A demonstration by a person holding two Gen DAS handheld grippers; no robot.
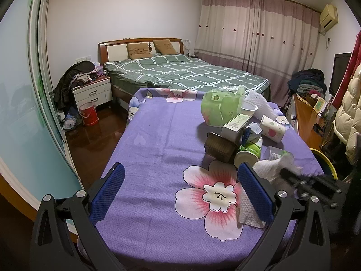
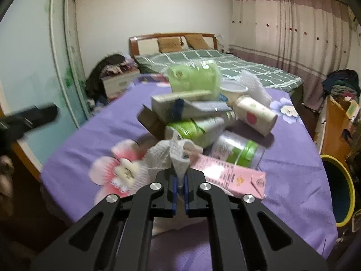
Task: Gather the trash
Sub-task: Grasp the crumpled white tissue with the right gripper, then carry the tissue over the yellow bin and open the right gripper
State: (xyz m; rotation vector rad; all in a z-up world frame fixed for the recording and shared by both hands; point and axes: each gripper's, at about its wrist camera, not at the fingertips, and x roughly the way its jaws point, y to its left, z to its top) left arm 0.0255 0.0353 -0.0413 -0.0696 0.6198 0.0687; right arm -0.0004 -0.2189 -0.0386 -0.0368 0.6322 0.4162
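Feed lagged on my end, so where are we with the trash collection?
Early. Nothing visibly binned yet: the bin interior shows no trash from here. In hand: the right gripper is shut on a white paper towel. The left gripper is open, holding nothing. Left on the purple cloth: green bag, pink carton, paper cup, bottles and boxes.

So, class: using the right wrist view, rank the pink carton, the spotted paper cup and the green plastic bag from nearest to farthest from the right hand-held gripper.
1. Pink carton: just right of the right hand-held gripper.
2. Spotted paper cup: mid-pile, on its side, right.
3. Green plastic bag: back of the pile, toward the bed.
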